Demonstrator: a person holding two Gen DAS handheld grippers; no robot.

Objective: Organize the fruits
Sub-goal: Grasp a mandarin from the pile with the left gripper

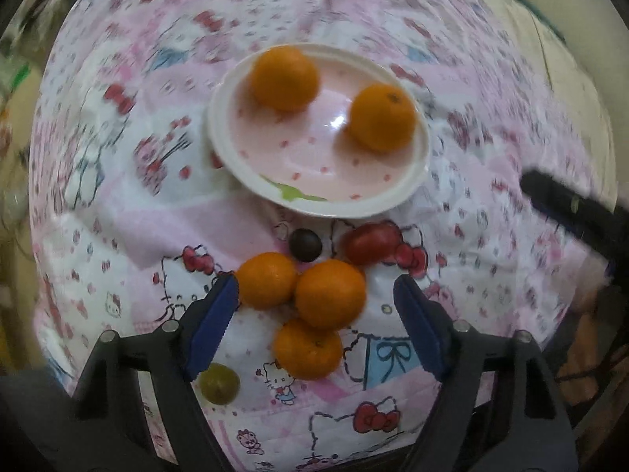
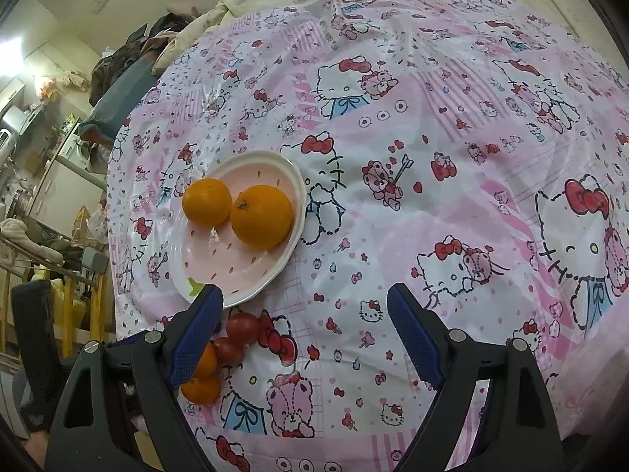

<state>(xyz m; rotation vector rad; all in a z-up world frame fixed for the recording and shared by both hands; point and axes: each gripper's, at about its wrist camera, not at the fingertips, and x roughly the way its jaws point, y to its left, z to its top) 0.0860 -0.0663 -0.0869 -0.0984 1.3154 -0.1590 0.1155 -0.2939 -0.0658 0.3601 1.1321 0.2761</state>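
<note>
Left gripper (image 1: pixel 316 287): released, jaws straddling the middle mandarin (image 1: pixel 330 293), apparently untouched (blurred). Plate (image 1: pixel 220 145) lies straight ahead beyond it. Right gripper (image 2: pixel 304 301): released, empty, farther off.

Left wrist view: mounted behind the left gripper (image 1: pixel 316 295), aimed steeply down along its fingers, close above the cluster of oranges (image 1: pixel 330 293) between them. Right wrist view: mounted behind the right gripper (image 2: pixel 304 306), tilted down less steeply, set farther back, taking in the patterned cloth (image 2: pixel 432 204) ahead. Shared by both: plate (image 1: pixel 416 181) ahead of the fingers, loose fruit nearer.
</note>
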